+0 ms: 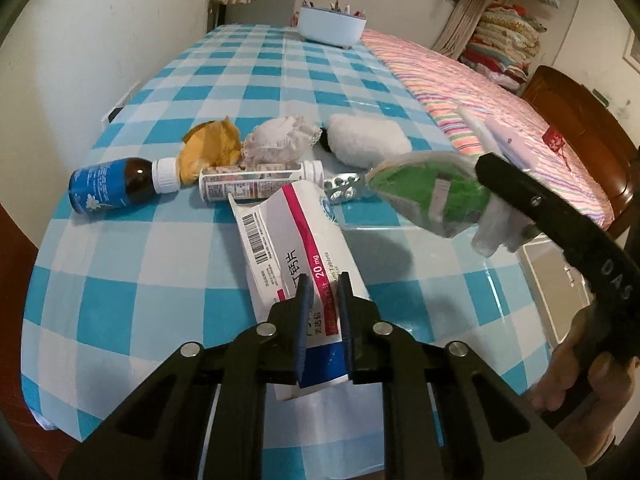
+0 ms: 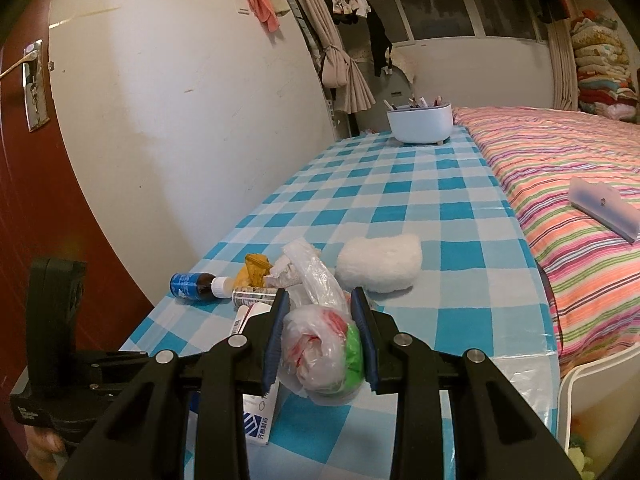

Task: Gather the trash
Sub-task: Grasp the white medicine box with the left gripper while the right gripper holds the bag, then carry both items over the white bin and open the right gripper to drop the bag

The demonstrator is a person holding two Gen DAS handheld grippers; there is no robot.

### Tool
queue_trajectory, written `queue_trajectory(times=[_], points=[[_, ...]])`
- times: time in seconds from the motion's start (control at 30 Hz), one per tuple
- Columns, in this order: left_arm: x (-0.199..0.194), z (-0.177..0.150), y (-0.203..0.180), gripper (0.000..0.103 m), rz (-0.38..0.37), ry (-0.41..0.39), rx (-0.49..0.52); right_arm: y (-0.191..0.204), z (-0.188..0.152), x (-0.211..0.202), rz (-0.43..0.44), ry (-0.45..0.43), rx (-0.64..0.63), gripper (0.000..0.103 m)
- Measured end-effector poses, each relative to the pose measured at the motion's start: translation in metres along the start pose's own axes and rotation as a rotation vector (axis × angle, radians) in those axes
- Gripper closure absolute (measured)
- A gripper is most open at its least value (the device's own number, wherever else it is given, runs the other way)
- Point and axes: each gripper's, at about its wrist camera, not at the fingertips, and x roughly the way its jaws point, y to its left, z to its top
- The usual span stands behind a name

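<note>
Bedroom table with a blue-checked cloth [image 1: 120, 304] beside a striped bed, most trash uncollected: beyond the tablet box [image 1: 296, 240] lie a brown bottle [image 1: 116, 188], a white-capped vial [image 1: 256, 184], a crumpled yellow wrapper [image 1: 212, 144], a paper wad [image 1: 280, 136], a blister strip [image 1: 344, 190] and a white pad [image 1: 368, 138]. The left gripper [image 1: 323, 300], low over the near table edge, is clamped on the box's near end, the box angled up off the cloth. The right gripper [image 2: 320, 332], right of the box, holds a balled plastic bag [image 2: 320, 352] pinched aloft, apparently bound for the white bin [image 2: 592, 392] off the table's right edge
</note>
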Motion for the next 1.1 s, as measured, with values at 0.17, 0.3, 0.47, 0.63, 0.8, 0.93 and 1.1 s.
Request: queue_trajectory(times=[0.17, 0.3, 0.47, 0.63, 0.8, 0.93, 1.1], points=[[-0.002, 0.001, 0.002, 0.089, -0.003, 0.003, -0.003, 0.001, -0.001, 0.000, -0.002, 0.003, -0.005, 0.072], [-0.001, 0.002, -0.005, 0.044, 0.059, 0.028, 0.054, 0.000, -0.001, 0.000, -0.002, 0.005, 0.001, 0.072], [-0.009, 0.005, -0.001, 0.006, 0.070, -0.025, 0.008, 0.000, -0.001, 0.001, 0.001, 0.005, 0.002, 0.071], [0.012, 0.009, 0.003, 0.006, 0.044, 0.071, -0.048, -0.002, -0.001, 0.000, 0.003, 0.004, 0.009, 0.071], [0.034, 0.012, 0.003, 0.007, 0.025, 0.158, -0.101, -0.008, -0.001, -0.003, -0.001, 0.000, 0.022, 0.071], [0.041, 0.016, 0.000, 0.011, 0.020, 0.181, -0.103, -0.013, -0.001, -0.007, -0.001, -0.006, 0.033, 0.071], [0.040, 0.018, 0.005, 0.033, 0.024, 0.168, -0.118, -0.017, 0.001, -0.013, -0.005, -0.019, 0.039, 0.071]])
